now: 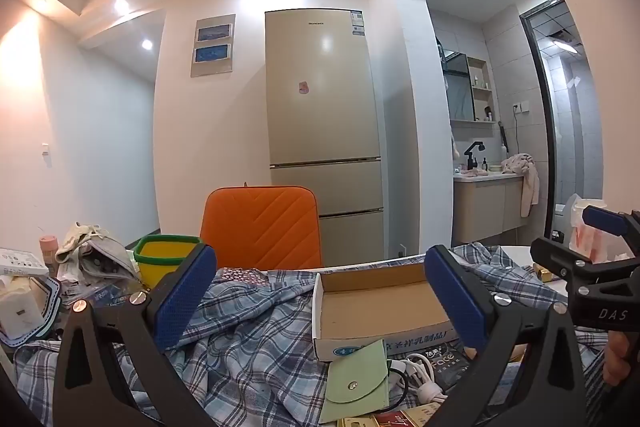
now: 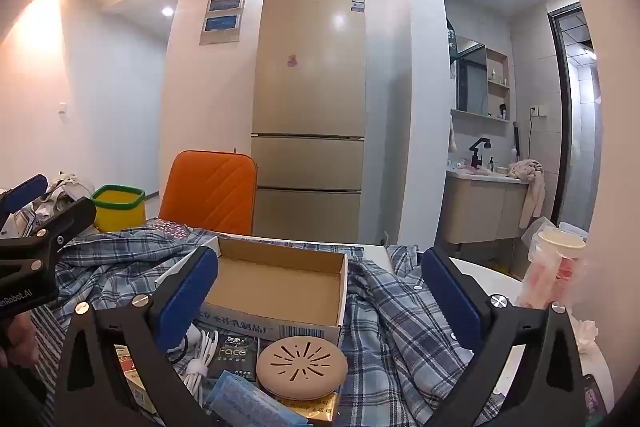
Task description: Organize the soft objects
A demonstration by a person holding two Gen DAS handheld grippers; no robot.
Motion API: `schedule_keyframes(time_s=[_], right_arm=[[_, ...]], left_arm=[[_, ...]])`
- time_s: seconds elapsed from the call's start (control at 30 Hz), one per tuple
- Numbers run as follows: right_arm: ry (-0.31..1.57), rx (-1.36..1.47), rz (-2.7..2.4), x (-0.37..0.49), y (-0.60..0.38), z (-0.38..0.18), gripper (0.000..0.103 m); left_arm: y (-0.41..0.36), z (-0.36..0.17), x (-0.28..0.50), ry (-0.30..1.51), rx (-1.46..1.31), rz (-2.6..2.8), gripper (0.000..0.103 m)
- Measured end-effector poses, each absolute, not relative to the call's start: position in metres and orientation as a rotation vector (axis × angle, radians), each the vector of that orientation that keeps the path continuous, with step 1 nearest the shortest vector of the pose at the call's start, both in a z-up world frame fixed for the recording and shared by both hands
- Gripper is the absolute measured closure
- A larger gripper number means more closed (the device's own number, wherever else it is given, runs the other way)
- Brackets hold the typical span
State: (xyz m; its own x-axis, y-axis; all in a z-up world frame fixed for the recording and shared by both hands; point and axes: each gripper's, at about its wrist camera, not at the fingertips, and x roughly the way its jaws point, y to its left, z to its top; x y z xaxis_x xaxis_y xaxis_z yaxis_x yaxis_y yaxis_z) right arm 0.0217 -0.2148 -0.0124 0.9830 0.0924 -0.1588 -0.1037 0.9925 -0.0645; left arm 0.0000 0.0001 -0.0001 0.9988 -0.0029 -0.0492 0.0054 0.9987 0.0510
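A blue plaid shirt (image 1: 248, 339) lies crumpled over the table; it also shows in the right wrist view (image 2: 400, 323). An open, empty cardboard box (image 1: 376, 303) sits on it, also in the right wrist view (image 2: 280, 287). My left gripper (image 1: 320, 295) is open and empty above the shirt and box. My right gripper (image 2: 320, 295) is open and empty above the box and shirt. A green pouch (image 1: 356, 383) lies in front of the box. A pile of grey cloth (image 1: 92, 251) sits at the left.
A yellow bin with a green rim (image 1: 164, 259) and an orange chair back (image 1: 260, 223) stand behind the table. White cables (image 2: 200, 359), a black "Face" packet (image 2: 236, 355), a round beige disc (image 2: 302, 367) and a pink-wrapped cup (image 2: 556, 267) lie nearby.
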Motion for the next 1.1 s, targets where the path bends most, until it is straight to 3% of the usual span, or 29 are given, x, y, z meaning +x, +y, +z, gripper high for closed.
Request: schedule_keyframes(time_s=[1.1], right_arm=[[0.174, -0.053, 0.091, 0.023, -0.217, -0.012, 0.0]], left_arm=[[0.002, -0.001, -0.003, 0.033, 0.053, -0.011, 0.0]])
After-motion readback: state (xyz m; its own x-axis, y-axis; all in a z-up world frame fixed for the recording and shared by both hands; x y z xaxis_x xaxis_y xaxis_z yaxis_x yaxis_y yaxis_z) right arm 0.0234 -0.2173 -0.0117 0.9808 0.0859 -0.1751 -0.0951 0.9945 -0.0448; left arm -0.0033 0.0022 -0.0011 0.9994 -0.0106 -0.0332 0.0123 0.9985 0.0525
